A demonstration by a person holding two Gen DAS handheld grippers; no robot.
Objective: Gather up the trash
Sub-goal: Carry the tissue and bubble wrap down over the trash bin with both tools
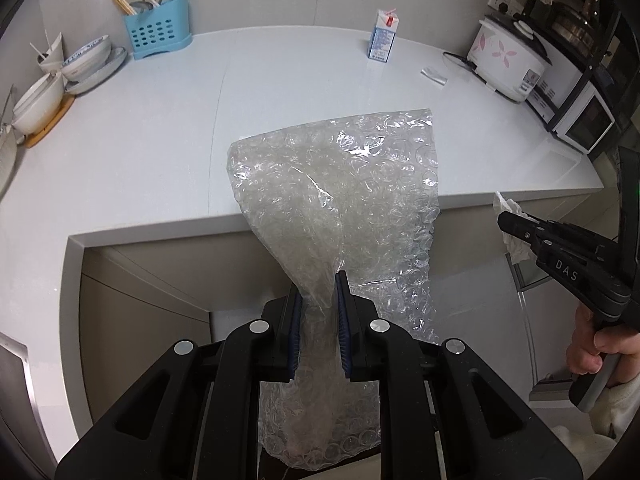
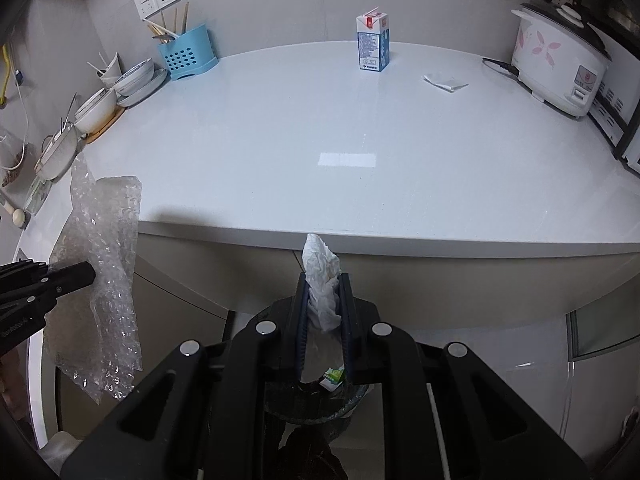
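Here, crinkly clear bubble wrap [image 1: 336,208] between left tool [image 1: 319,292] pads.

Milk carton [image 2: 373,43] print too small to read.

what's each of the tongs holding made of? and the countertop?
Left tongs: bubble wrap, clear soft plastic film; rows of air bubbles and glossy crinkles show through. Right tongs: tissue, white matte paper by the look, crumpled with soft folds. Countertop: pale, smooth, semi-gloss slab, mirrors a light patch; stone or a solid composite, cannot tell which.
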